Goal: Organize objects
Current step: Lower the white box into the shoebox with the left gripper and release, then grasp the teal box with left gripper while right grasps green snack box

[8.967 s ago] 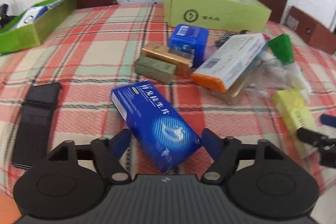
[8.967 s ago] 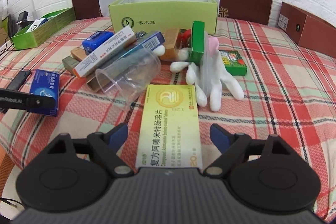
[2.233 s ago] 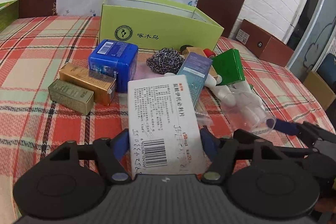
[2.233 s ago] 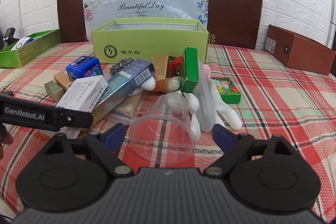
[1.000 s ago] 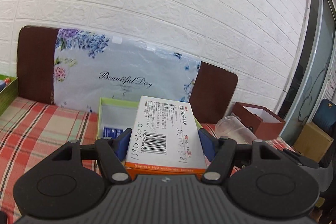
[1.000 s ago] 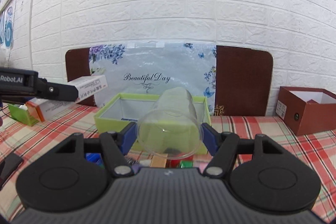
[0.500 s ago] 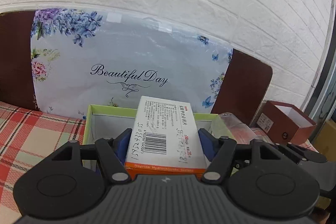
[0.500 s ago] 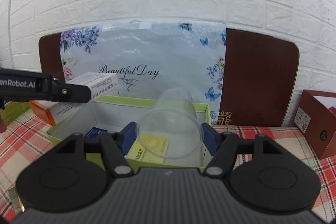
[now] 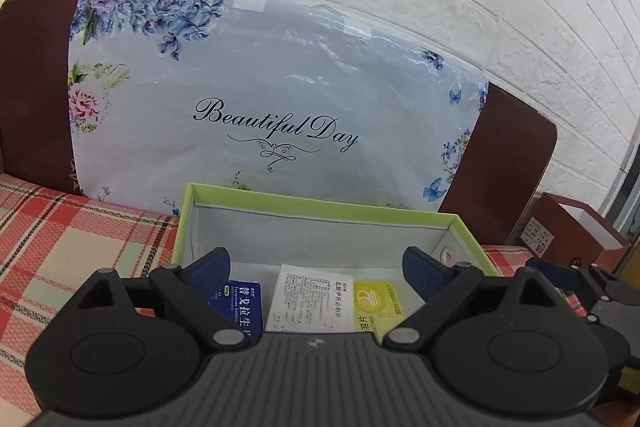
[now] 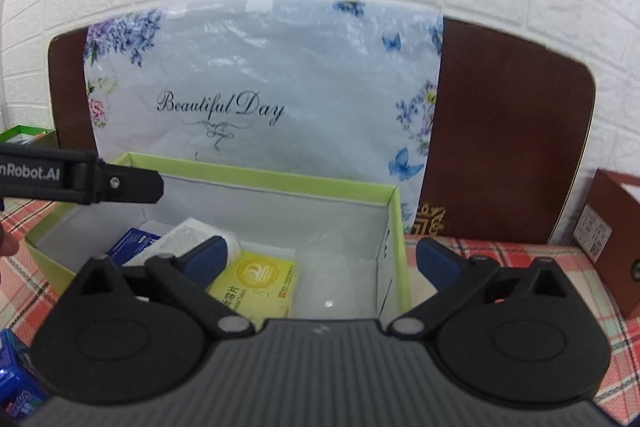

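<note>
Right wrist — floral bag point(image 10: 260, 83) behind green box point(image 10: 280, 179)

A red plaid counter point(image 9: 60, 247) carried an open green box point(image 9: 320, 205) and, well apart, a brown box point(image 10: 612, 227).

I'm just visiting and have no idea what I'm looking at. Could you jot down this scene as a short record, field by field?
Setting: table with a red plaid cloth, white brick wall behind
Container: open green box
Inside the box: blue packet, white medicine box, yellow packet, clear plastic cup lying at the right end
Left gripper: open, holding nothing, above the box
Right gripper: open, holding nothing, above the box
Backdrop: floral "Beautiful Day" bag
</note>
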Demonstrator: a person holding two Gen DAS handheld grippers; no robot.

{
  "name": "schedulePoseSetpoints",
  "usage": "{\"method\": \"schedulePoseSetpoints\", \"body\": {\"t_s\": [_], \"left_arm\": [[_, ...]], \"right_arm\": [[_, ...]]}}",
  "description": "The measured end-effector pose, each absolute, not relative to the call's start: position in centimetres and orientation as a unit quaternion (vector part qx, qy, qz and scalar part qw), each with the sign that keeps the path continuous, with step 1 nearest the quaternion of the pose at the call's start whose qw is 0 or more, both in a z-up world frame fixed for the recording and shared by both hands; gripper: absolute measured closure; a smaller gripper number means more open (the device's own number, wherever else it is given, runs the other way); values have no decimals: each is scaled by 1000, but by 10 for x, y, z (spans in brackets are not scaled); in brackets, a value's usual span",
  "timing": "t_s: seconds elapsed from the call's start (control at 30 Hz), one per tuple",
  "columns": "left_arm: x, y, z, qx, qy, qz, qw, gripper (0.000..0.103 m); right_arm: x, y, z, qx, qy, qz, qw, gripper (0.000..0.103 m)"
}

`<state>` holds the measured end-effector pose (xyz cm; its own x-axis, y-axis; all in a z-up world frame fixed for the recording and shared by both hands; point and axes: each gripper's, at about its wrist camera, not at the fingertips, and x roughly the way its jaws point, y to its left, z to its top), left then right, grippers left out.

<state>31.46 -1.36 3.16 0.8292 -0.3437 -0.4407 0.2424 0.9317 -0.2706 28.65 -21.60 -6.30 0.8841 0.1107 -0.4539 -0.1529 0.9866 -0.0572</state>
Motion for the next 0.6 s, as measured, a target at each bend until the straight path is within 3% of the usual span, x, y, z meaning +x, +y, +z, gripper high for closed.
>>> {"method": "schedulePoseSetpoints", "body": {"t_s": [0.37, 0.6], "left_arm": [[227, 11, 76, -122, 209, -141, 960, 6], [151, 18, 73, -116, 217, -148, 958, 6]], "right_arm": [[210, -231, -23, -34, 188, 67, 979, 0], [121, -223, -8, -36, 161, 97, 982, 0]]}}
